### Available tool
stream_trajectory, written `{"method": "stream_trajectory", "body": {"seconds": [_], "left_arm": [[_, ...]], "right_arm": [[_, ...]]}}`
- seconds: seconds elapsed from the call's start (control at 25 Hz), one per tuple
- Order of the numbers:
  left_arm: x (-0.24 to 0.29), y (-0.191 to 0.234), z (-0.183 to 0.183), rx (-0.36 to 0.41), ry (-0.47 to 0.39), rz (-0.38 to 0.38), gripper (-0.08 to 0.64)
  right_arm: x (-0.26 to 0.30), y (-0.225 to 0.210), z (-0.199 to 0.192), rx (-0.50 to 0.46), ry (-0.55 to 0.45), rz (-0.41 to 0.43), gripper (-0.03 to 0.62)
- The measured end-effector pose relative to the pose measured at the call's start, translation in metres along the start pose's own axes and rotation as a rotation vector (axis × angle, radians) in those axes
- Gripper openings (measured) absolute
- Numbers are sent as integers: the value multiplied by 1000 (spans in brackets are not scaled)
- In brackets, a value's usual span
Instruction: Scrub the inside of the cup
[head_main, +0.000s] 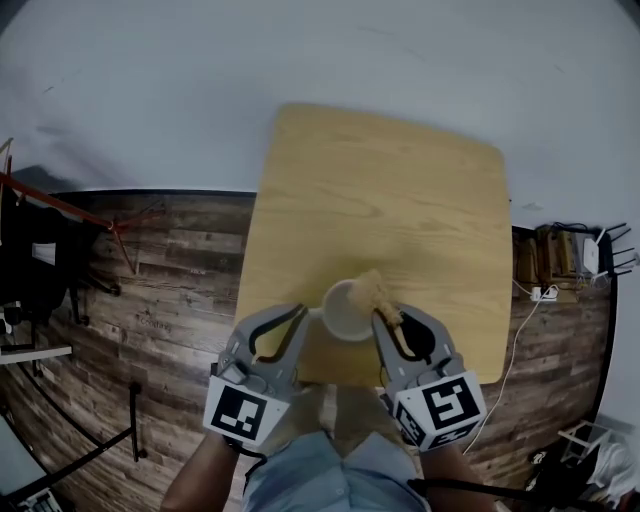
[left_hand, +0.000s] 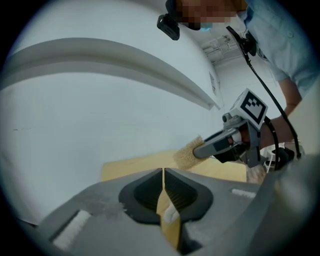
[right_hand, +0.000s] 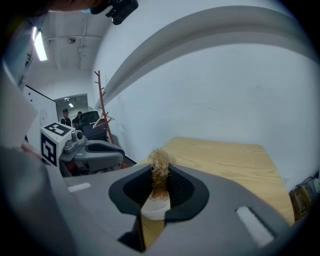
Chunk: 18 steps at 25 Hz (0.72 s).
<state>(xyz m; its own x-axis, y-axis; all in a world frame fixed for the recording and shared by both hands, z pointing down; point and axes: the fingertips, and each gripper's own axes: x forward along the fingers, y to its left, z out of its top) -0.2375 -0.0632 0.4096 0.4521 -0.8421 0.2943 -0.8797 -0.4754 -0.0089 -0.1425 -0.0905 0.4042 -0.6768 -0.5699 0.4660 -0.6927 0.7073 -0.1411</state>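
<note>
On the left, the left gripper (head_main: 303, 313) has its jaws pressed together on what looks like the thin handle (head_main: 314, 312) of the white ceramic cup (head_main: 346, 312). The cup is over the near edge of the pale wooden table (head_main: 400, 200), mouth up. Whether it rests on the wood or hangs just above it I cannot tell. Just right of the cup's rim is the tan fibrous scrubber (head_main: 379, 292), clamped in the right gripper (head_main: 386, 318), which holds it beside the mouth and not yet inside.

The handle grip is narrow, so pushing the scrubber against the inner wall could, I judge, twist the cup about the handle or pull it out of the jaws. So close to the table edge, a slipped cup could drop to the floor. The scrubber is also held by only a small part of its fibres, so hard scrubbing may drag it loose.

The head view alone shows the cup whole and both tools flanking it. The left gripper view shows only a white sliver between its own jaws, but shows the scrubber jutting from the right gripper. The right gripper view shows the fibres pinched and the cup's rim (right_hand: 154, 207) just below them.
</note>
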Motion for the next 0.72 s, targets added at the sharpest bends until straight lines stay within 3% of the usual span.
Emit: {"method": "stream_trajectory", "body": {"seconds": [0.2, 0.32, 0.44, 0.72], "left_arm": [[1, 3, -24, 24, -12, -101, 32], [3, -2, -30, 58, -53, -181, 107], [4, -7, -45, 101, -38, -251, 164], [16, -14, -66, 111, -3, -319, 169]], "right_arm": [[5, 5, -14, 5, 33, -28, 66], [5, 7, -21, -10, 50, -46, 66], [6, 8, -25, -16, 56, -57, 66], [8, 9, -32, -29, 59, -71, 66]]}}
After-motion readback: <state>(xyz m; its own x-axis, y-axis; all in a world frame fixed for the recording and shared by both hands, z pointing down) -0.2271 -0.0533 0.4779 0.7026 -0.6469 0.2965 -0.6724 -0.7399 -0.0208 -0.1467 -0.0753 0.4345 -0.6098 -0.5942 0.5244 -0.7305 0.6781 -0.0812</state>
